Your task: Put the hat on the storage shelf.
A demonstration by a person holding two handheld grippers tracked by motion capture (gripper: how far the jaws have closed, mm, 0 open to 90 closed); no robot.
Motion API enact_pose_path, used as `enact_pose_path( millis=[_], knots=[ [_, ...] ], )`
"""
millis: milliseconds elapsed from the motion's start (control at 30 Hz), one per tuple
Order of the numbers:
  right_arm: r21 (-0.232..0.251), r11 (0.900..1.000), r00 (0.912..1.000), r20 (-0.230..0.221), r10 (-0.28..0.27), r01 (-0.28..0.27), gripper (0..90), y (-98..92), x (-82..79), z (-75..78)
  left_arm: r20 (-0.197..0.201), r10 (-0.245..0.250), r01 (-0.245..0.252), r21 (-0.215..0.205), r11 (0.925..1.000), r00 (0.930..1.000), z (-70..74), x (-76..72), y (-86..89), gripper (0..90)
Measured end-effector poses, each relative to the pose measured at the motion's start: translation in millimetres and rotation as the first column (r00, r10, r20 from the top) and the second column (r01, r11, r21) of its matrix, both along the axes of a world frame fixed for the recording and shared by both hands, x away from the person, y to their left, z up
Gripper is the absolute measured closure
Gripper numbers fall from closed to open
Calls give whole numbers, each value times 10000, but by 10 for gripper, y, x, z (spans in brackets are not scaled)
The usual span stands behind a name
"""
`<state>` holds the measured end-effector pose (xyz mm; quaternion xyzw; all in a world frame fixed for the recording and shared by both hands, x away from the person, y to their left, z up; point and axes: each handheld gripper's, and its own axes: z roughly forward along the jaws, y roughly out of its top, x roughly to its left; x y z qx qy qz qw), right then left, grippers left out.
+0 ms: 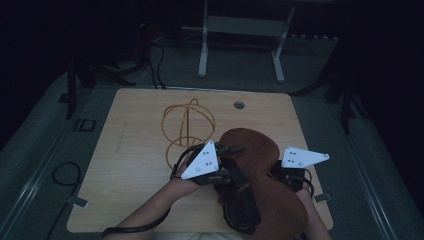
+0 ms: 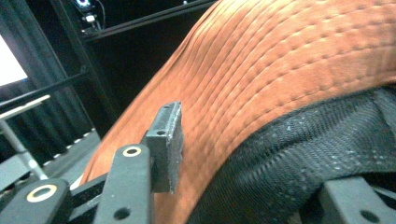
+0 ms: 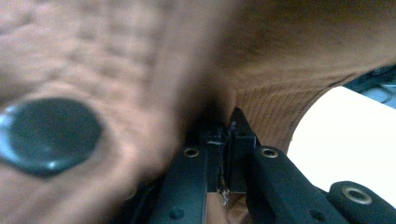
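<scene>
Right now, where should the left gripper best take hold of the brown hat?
On the hat brim's stitched edge, coming from the person's left: it is thin and flat enough for the left gripper, whose open jaws straddle it. The right gripper already pinches the other side.

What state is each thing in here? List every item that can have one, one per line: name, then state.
Brown hat: lifted off the table, brim bent, held between both tools.
Left tool: jaws apart, one on each side of the brim, visible pad not pressing.
Right tool: shut on the hat's fabric.
Wire stand: upright on the table, bare.
Table: cable hole at far edge open.
</scene>
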<state>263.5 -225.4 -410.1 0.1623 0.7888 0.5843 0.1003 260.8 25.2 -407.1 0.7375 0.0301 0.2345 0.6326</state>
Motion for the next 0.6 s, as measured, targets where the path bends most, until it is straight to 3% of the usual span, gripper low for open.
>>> enact_pose_path(
  millis=[200,233,433,600],
  knots=[
    [379,9991,9997,109,-206,202,875,-119,-12,92,243,269,-267,-87,9996,9993,71,-21,49,437],
    [420,9979,9983,298,-499,486,876,-176,-23,126,205,348,-346,-114,9993,9992,77,-20,68,420],
    [808,9917,9938,398,-1035,1000,876,-361,-10,198,42,781,-779,-293,9965,9969,120,-43,251,405],
    [975,9786,9796,702,-1881,1809,875,-546,4,300,-174,1254,-1258,-234,9918,9920,126,-82,462,404]
  ],
)
